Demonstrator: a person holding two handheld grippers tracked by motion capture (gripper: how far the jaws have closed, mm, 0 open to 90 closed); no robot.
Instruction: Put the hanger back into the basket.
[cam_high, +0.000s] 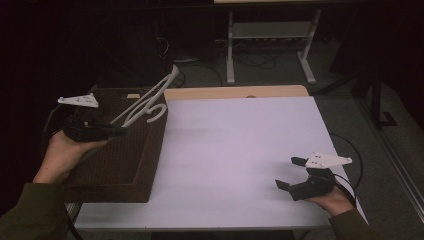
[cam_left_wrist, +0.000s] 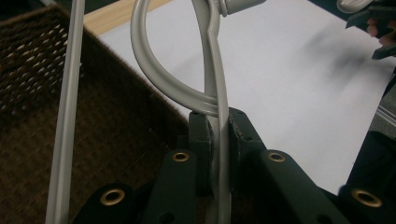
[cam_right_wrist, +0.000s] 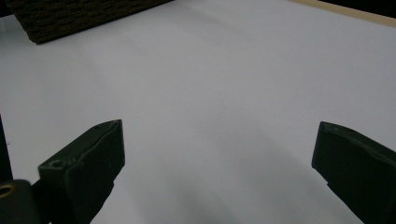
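At the left of the high view the left gripper (cam_high: 120, 131) hangs over the dark woven basket (cam_high: 125, 165), its jaws clamped tight on a white plastic clothes hanger (cam_high: 145, 102). The hanger juts up and toward the upper middle of the frame, with its hook curling near the basket's right rim. In the left gripper view the jaws pinch the flat stem (cam_left_wrist: 219, 154) just below the loop of the hook, so the grip looks narrow. To my eye the hanger could swivel in that pinch, so I'd move it slowly and keep the long arm clear of the basket wall. At lower right the right gripper (cam_high: 291, 173) rests spread wide over the white tabletop (cam_high: 235, 145), holding nothing.
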